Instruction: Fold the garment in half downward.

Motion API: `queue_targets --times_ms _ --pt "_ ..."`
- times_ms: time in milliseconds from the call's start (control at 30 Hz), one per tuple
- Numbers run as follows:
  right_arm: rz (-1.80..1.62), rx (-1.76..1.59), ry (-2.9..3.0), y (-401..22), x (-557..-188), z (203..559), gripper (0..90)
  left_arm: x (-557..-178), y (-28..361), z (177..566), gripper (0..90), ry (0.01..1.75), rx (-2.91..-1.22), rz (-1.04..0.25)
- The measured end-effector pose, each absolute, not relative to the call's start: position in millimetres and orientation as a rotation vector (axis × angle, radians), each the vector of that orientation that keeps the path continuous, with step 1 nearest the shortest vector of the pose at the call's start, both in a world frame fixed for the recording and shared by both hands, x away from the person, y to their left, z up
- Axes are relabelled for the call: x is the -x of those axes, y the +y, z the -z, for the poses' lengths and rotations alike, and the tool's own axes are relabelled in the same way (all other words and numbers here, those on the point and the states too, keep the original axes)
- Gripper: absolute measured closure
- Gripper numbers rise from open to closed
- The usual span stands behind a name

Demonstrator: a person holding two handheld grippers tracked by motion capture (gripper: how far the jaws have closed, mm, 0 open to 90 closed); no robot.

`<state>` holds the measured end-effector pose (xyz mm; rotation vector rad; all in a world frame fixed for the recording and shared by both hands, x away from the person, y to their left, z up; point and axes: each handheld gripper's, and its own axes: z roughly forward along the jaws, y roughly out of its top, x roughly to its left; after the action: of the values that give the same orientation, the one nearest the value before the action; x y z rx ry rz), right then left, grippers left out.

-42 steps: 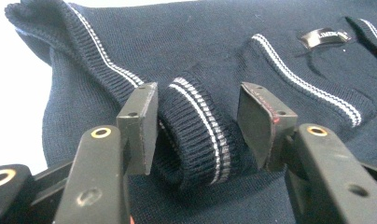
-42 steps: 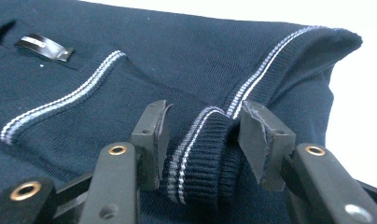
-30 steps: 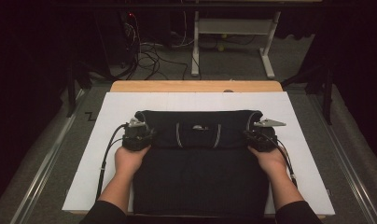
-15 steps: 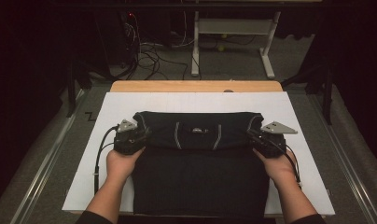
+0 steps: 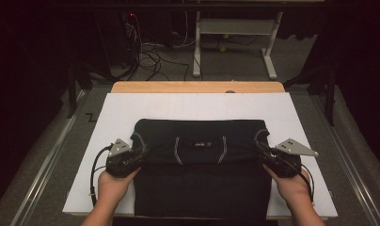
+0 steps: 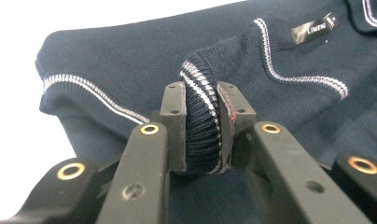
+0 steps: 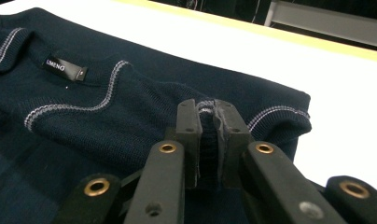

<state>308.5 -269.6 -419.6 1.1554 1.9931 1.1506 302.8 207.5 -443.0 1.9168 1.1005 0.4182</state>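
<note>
Mid-fold, the navy sweater (image 5: 200, 174) lies at the near middle of the white surface (image 5: 197, 110), left gripper (image 5: 142, 149) at nine o'clock and right gripper (image 5: 257, 146) at three each clamping its striped edge, which likely needs lowering evenly toward six.

Black jaws, brass-ringed screw holes; grey three-cornered plates; black trailing cables.

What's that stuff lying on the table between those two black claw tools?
In the high view, the dark sweater spans from the left gripper to the right gripper; each is clamped on a side edge.
</note>
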Motion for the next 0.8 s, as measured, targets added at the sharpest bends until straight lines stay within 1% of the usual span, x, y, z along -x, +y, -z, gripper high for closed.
queue_targets --times_ms 367,800 --pt "-1.163 -1.161 1.999 -274.1 -277.3 439.7 82.3 -278.8 208.9 452.0 71.4 1.090 -1.942 -0.399" --pt "-1.146 -1.145 2.020 -277.7 -263.6 446.5 82.3 -270.3 208.2 459.1 71.3 1.090 -1.962 -0.372"
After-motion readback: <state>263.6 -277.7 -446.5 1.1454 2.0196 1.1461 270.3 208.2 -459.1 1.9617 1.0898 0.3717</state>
